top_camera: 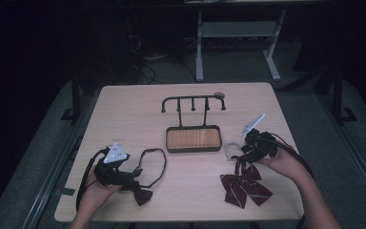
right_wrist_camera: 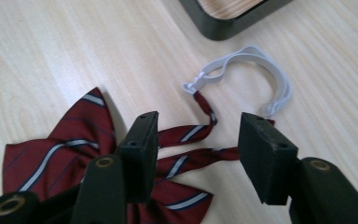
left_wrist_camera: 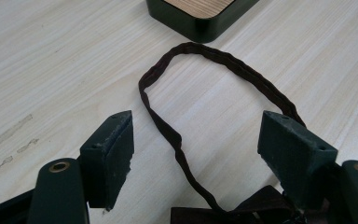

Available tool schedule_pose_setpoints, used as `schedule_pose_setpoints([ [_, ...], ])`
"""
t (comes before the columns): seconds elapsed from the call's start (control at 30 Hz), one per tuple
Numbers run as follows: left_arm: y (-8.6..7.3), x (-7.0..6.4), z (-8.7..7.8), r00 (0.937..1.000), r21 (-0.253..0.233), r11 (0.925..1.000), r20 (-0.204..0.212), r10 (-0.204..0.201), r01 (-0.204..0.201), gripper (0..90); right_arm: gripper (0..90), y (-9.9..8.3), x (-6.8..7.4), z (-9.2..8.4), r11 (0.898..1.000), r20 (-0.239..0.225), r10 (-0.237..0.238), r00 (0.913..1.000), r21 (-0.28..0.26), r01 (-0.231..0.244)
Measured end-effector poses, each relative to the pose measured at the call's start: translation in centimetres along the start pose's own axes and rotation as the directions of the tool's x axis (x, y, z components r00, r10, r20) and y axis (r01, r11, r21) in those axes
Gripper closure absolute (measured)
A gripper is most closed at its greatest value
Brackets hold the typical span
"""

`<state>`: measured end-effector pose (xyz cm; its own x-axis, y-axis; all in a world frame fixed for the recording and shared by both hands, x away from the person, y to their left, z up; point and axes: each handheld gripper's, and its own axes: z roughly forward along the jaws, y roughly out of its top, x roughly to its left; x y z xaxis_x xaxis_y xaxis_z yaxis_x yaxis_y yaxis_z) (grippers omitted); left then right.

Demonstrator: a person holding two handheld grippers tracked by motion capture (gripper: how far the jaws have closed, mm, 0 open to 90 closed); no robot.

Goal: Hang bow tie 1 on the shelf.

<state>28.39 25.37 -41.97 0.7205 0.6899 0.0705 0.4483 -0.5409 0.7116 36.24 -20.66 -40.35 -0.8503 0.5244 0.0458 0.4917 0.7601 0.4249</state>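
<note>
Two bow ties lie on the table [top_camera: 124, 102]: a dark one [top_camera: 140, 193] under the open left gripper [left_wrist_camera: 196, 154], its neck loop [left_wrist_camera: 223, 63] running between the jaws, and a red striped one [right_wrist_camera: 51, 149]. The right gripper [right_wrist_camera: 198, 144] straddles its straps [right_wrist_camera: 186, 133], jaws apart, not pressing. One tray stand [top_camera: 193, 138]. The dark bow is cut off in the left gripper view.

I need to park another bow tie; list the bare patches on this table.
Bare: the far-left table corner beside the hook rack, the far-right corner, and the near middle between the dark bow tie and striped bow tie. Crowded: around the tray and both claws, left and right.
</note>
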Motion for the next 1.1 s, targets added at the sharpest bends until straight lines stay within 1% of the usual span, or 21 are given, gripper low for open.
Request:
schedule_pose_setpoints([
  [0.1,0.0,0.0,0.1,1.0000,0.001,1.0000,0.001,0.001,-0.001,27.3,50.5,0.3,-0.4,0.1,1.000,0.003,-0.002,1.0000,0.000,0.002],
  [0.13,0.0,0.0,0.1,1.0000,0.003,1.0000,0.001,0.004,-0.004,27.3,51.0,0.6,-0.8,0.2,1.000,0.004,0.006,1.0000,0.013,-0.006],
  [0.23,0.0,0.0,0.1,1.0000,0.004,1.0000,0.003,0.003,-0.003,27.3,51.7,0.8,-1.1,0.4,1.000,0.004,0.007,1.0000,0.020,-0.008],
  [0.3,-0.1,0.0,0.2,1.0000,0.008,1.0000,0.007,0.000,0.000,27.3,53.2,1.1,-1.7,0.6,1.000,0.008,0.022,0.9997,0.021,-0.022],
  [0.37,-0.1,0.0,0.2,1.0000,0.011,0.9999,0.007,0.002,-0.002,27.3,53.3,1.1,-1.9,0.6,0.999,0.011,0.028,0.9995,0.028,-0.028],
  [0.5,-0.1,0.0,0.1,1.0000,0.011,0.9999,0.006,0.006,-0.006,27.3,54.4,1.2,-2.7,1.2,0.998,0.005,0.051,0.9987,0.039,-0.051],
  [0.63,-0.1,0.1,0.1,1.0000,0.011,0.9999,0.005,0.003,-0.003,27.3,54.3,1.2,-3.2,1.7,0.996,0.015,0.067,0.9976,0.059,-0.068],
  [0.67,-0.1,0.1,0.2,1.0000,0.012,0.9999,0.004,0.007,-0.007,27.3,55.1,1.1,-3.7,2.0,0.993,0.025,0.088,0.9958,0.071,-0.090],
  [0.7,-0.1,0.1,0.2,1.0000,0.012,0.9999,0.004,0.007,-0.007,27.3,55.1,1.1,-3.7,2.0,0.993,0.025,0.088,0.9958,0.071,-0.090],
  [0.73,-0.1,0.1,0.2,1.0000,0.012,0.9999,0.004,0.006,-0.006,27.3,56.3,1.1,-4.2,2.4,0.991,0.024,0.105,0.9942,0.076,-0.106],
  [0.77,-0.1,0.1,0.2,1.0000,0.012,0.9999,0.004,0.006,-0.006,27.3,56.3,1.1,-4.2,2.4,0.991,0.024,0.105,0.9942,0.076,-0.106],
  [0.8,-0.1,0.1,0.1,1.0000,0.016,0.9998,0.005,0.008,-0.008,27.3,57.7,1.2,-4.5,2.7,0.990,0.028,0.115,0.9929,0.084,-0.117],
  [0.83,-0.1,0.1,0.1,1.0000,0.016,0.9998,0.005,0.008,-0.008,27.3,57.7,1.2,-4.5,2.7,0.990,0.028,0.115,0.9929,0.084,-0.117],
  [0.9,-0.1,0.2,0.1,1.0000,0.015,0.9999,0.006,0.006,-0.006,27.3,59.0,1.3,-4.7,3.2,0.986,0.030,0.129,0.9912,0.100,-0.131],
  [0.97,-0.1,0.2,0.1,0.9999,0.018,0.9998,0.005,0.010,-0.010,27.2,59.8,1.3,-4.8,3.5,0.985,0.047,0.124,0.9911,0.111,-0.129],
  [1.03,-0.2,0.1,0.2,1.0000,0.013,0.9999,0.004,0.008,-0.008,27.2,60.3,1.3,-4.8,3.6,0.985,0.047,0.123,0.9913,0.119,-0.128],
  [1.07,-0.1,0.1,0.2,0.9999,0.017,0.9998,0.004,0.010,-0.010,27.2,62.6,1.4,-4.8,3.9,0.983,0.052,0.121,0.9913,0.133,-0.127],
  [1.1,-0.1,0.1,0.2,0.9999,0.016,0.9998,0.005,0.011,-0.011,27.2,63.5,1.4,-4.8,4.0,0.983,0.056,0.119,0.9914,0.133,-0.125],
])
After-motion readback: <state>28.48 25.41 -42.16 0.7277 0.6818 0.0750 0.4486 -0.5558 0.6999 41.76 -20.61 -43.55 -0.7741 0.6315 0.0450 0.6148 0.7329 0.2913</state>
